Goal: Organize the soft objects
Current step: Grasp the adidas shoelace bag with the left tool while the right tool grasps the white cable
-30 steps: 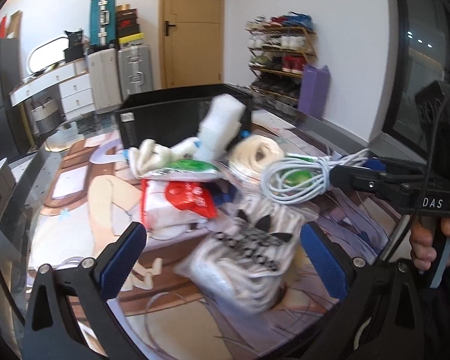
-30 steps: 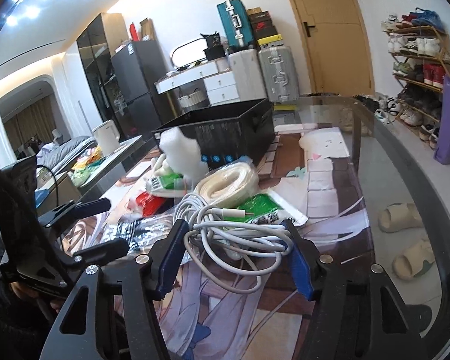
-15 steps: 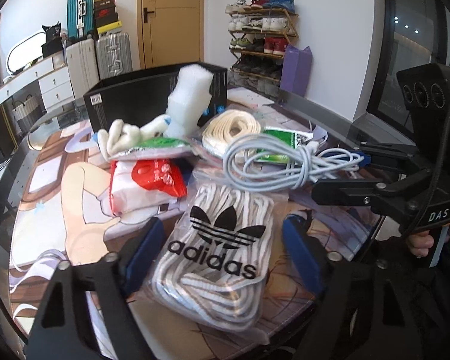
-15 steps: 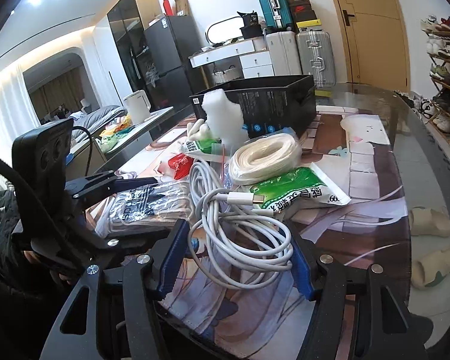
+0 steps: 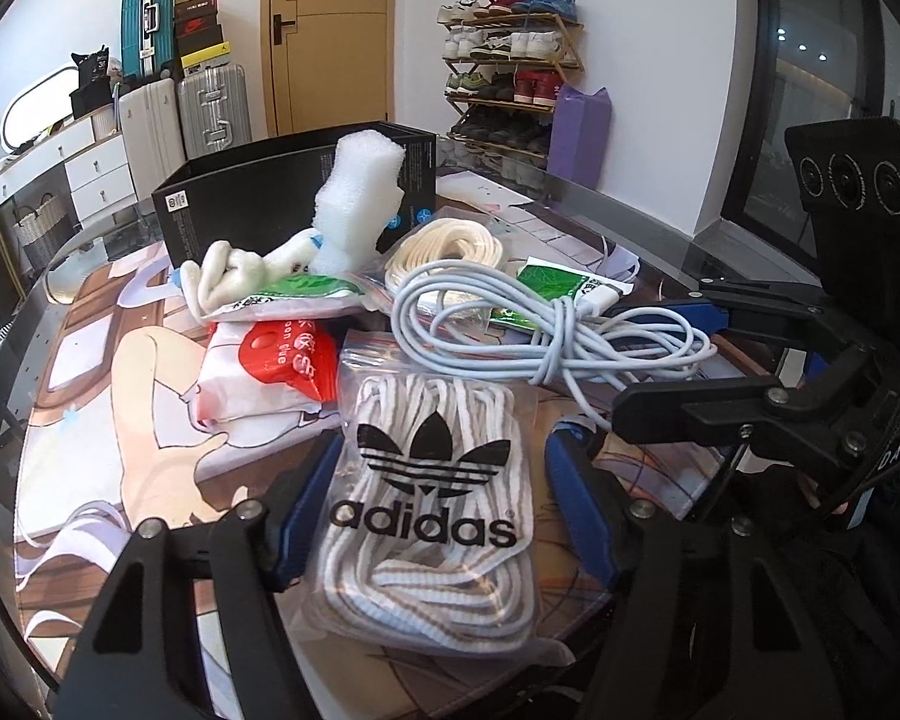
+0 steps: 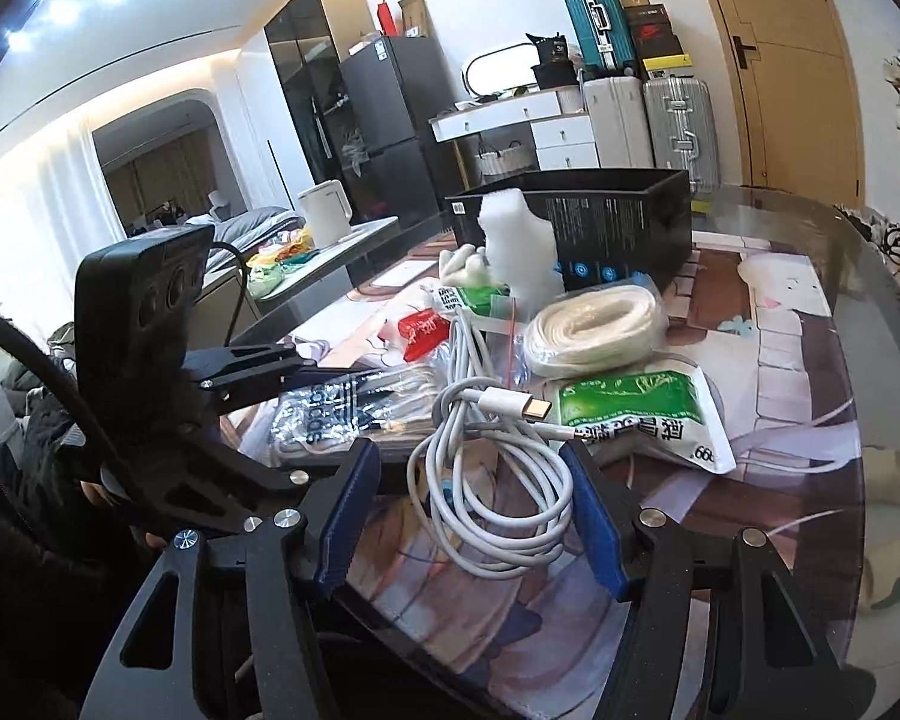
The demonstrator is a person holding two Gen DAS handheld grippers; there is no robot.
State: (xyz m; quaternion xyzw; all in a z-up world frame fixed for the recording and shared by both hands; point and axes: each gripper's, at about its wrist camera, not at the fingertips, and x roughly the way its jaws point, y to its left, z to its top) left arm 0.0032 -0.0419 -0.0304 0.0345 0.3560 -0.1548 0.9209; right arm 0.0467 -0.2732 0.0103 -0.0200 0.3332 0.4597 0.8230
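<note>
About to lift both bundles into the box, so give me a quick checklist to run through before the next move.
1. Adidas lace bag between left gripper pads: ok, jaws closing.
2. Left pads pressing the bag: cannot tell.
3. White cable coil between right gripper pads: ok.
4. Firm hold on the cable: cannot tell.
5. Cable free of neighbours: not ok, its plug end lies on the green packet.
6. Black box open on top: ok; foam block stands before it.

Laces bag (image 5: 432,480) lies nearest, cable (image 5: 540,324) behind it, box (image 5: 282,192) behind the pile
</note>
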